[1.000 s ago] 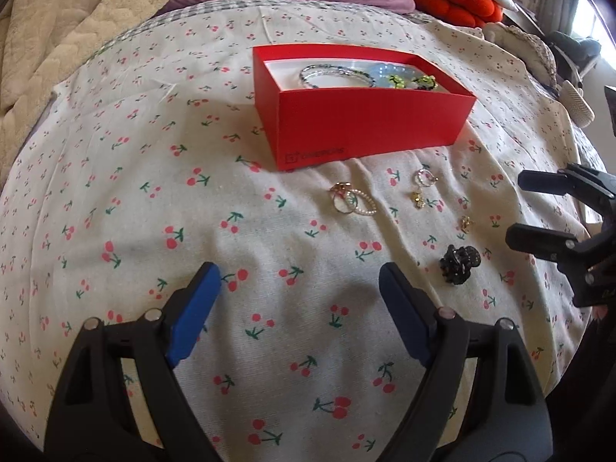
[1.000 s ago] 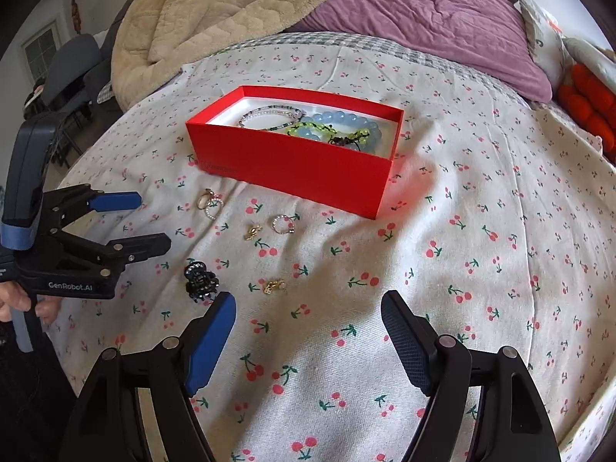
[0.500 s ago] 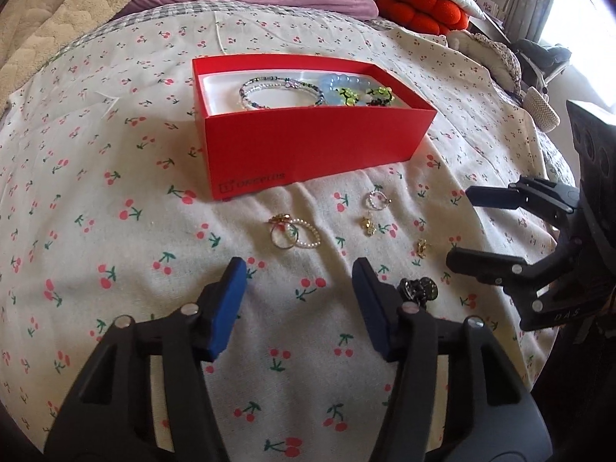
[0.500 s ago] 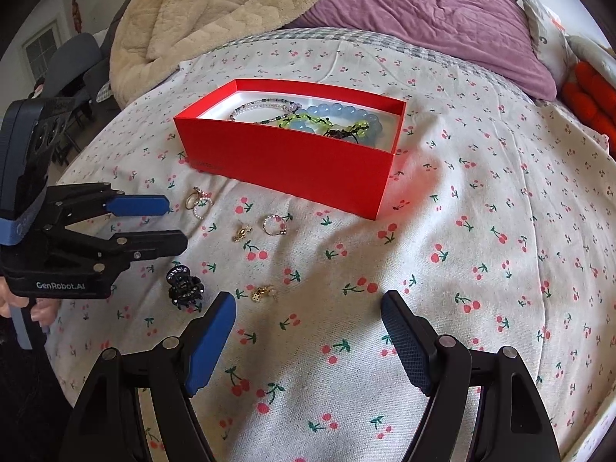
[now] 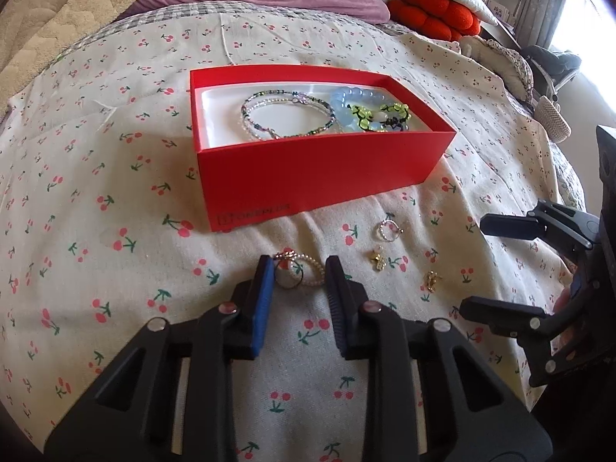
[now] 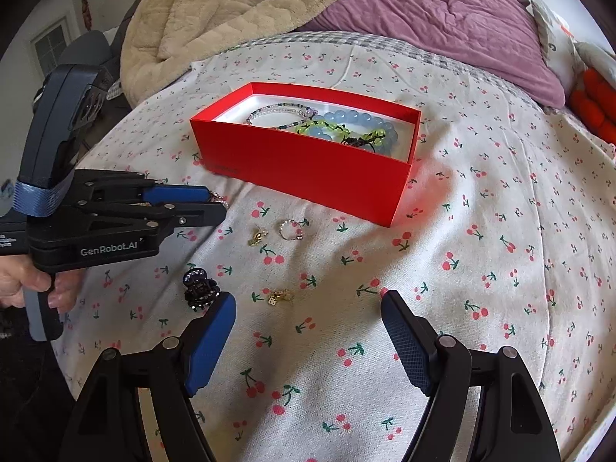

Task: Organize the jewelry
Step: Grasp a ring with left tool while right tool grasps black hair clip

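A red box (image 5: 308,177) on the cherry-print bedspread holds beaded bracelets (image 5: 288,119); it also shows in the right wrist view (image 6: 304,161). My left gripper (image 5: 299,275) has its fingers narrowed around a pearl ring and gold ring (image 5: 296,271), one finger on each side; contact is unclear. In the right wrist view the left gripper (image 6: 210,206) is low over these rings. My right gripper (image 6: 308,308) is open and empty above the bedspread. A silver ring (image 6: 290,229), two gold earrings (image 6: 258,235) (image 6: 279,296) and a black hair claw (image 6: 200,290) lie loose.
A beige blanket (image 6: 238,7) and purple cover (image 6: 442,15) lie behind the box. Orange cushions (image 5: 435,11) sit at the far right. The bed edge drops off at the left in the right wrist view.
My left gripper moved forward and down to the pearl and gold rings and its fingers narrowed around them. My right gripper stayed open and drifted slightly.
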A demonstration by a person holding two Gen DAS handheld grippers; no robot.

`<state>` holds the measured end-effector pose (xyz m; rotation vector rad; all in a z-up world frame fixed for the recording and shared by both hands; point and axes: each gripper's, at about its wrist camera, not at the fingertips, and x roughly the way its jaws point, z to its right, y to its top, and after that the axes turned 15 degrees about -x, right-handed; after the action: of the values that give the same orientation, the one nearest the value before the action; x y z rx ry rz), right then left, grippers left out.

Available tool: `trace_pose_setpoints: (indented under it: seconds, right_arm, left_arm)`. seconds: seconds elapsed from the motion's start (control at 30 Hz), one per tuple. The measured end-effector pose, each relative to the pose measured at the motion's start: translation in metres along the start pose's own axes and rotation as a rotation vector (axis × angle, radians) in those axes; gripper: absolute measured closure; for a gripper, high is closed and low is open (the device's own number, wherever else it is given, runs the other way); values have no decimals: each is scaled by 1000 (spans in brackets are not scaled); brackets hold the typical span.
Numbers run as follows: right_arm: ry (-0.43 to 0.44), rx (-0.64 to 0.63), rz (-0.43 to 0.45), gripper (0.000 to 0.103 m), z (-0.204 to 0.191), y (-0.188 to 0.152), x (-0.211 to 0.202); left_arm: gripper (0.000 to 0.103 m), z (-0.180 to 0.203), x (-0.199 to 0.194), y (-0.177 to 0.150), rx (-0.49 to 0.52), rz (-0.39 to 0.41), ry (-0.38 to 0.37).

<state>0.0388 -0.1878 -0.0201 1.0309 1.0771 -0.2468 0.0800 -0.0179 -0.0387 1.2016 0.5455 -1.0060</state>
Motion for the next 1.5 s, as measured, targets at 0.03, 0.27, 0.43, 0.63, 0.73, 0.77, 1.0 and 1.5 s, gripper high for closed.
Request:
trace_pose_setpoints:
  seconds: [0.03, 0.27, 0.43, 0.63, 0.73, 0.77, 1.0, 1.5]
  right_arm:
    - [2, -1, 3, 24, -1, 0, -1]
    - [16, -27, 5, 24, -9, 0, -4]
    - [41, -53, 18, 24, -19, 5, -5]
    - [83, -102, 13, 24, -38, 14, 1]
    - [104, -133, 2, 24, -48, 17, 4]
    - [110, -143, -2, 24, -51, 19, 5]
    - [119, -184, -44, 26, -64, 22, 17]
    - [132, -157, -94, 63, -58, 22, 26]
  left_arm:
    - [82, 0, 1, 0, -1, 2, 13]
    - [86, -4, -5, -1, -2, 25, 66]
    - [86, -10, -20, -3, -14, 44, 60]
    - [86, -16, -27, -13, -20, 22, 94]
    - [86, -20, -29, -16, -40, 4, 117]
    - [86, -22, -29, -17, -50, -2, 119]
    - [86, -22, -33, -22, -53, -18, 123]
    - [86, -20, -36, -23, -54, -23, 122]
